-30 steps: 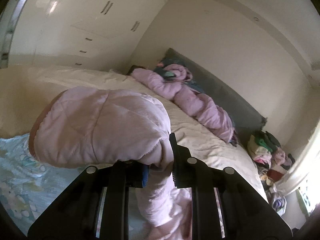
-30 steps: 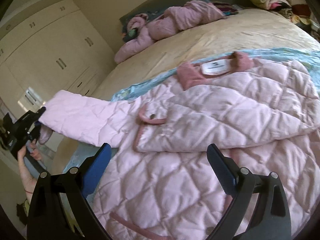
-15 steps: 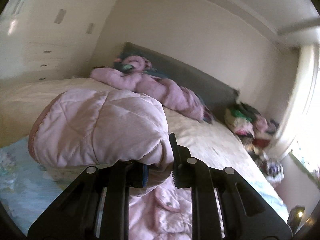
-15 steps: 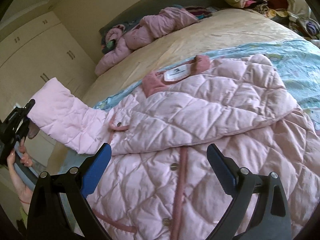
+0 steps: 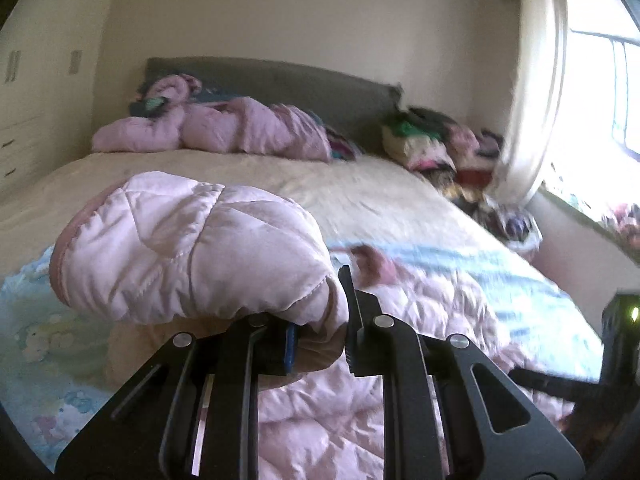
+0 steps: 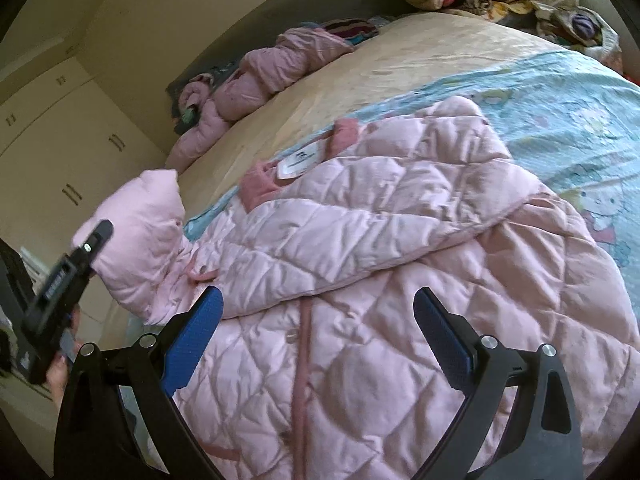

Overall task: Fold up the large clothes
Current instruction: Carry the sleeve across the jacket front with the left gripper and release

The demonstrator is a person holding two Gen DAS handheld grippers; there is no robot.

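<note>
A large pink quilted jacket (image 6: 400, 280) lies front-up on a blue cartoon-print sheet (image 6: 560, 112) on the bed. Its collar and white label (image 6: 300, 160) point toward the headboard. One sleeve is folded across the chest. My left gripper (image 5: 320, 330) is shut on the cuff end of the other sleeve (image 5: 188, 248), which it holds lifted above the jacket's left side. In the right wrist view that gripper (image 6: 80, 256) shows at the left edge with the raised sleeve (image 6: 148, 232). My right gripper (image 6: 318, 300) hovers open over the jacket's button front, with nothing between its blue pads.
A second pink jacket (image 5: 224, 128) lies crumpled by the grey headboard (image 5: 280, 80). A pile of mixed clothes (image 5: 432, 140) sits at the bed's far right corner, near a curtain and bright window (image 5: 600, 80). Cream wardrobes (image 6: 60, 140) line the left wall.
My left gripper has swung the held sleeve inward from beyond the bed's left edge toward the jacket body. My right gripper has shifted a little over the jacket and stayed open.
</note>
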